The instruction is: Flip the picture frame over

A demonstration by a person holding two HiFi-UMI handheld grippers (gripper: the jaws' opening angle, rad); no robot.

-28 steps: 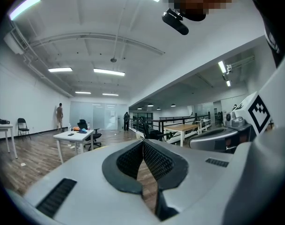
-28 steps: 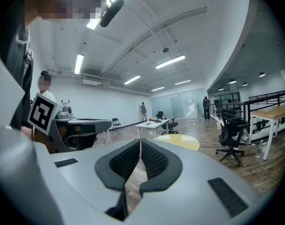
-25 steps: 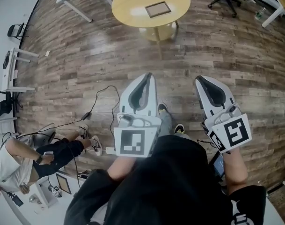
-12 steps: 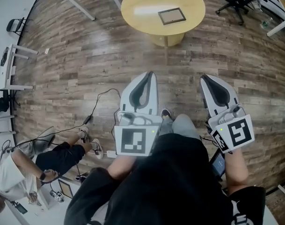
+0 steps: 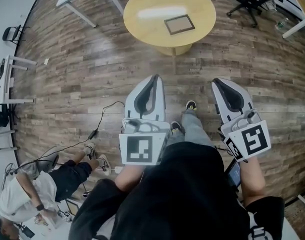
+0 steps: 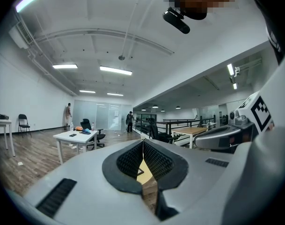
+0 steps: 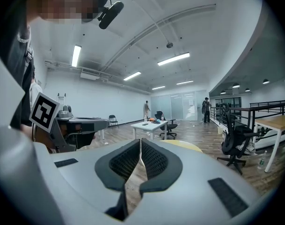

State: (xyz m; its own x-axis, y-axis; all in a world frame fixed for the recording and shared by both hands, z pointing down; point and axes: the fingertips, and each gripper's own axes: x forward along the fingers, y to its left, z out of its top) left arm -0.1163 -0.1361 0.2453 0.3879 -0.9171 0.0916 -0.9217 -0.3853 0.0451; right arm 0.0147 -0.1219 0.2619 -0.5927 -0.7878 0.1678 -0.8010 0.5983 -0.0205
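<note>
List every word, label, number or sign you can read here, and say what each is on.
No readable words or numbers anywhere.
Marker cube on the left claw: black-and-white square pattern, no letters.
Marker cube on the right claw: same kind of pattern, no letters.
White print on the person's black top: cut off, unreadable.
Picture frame on the round table: too small to tell.
</note>
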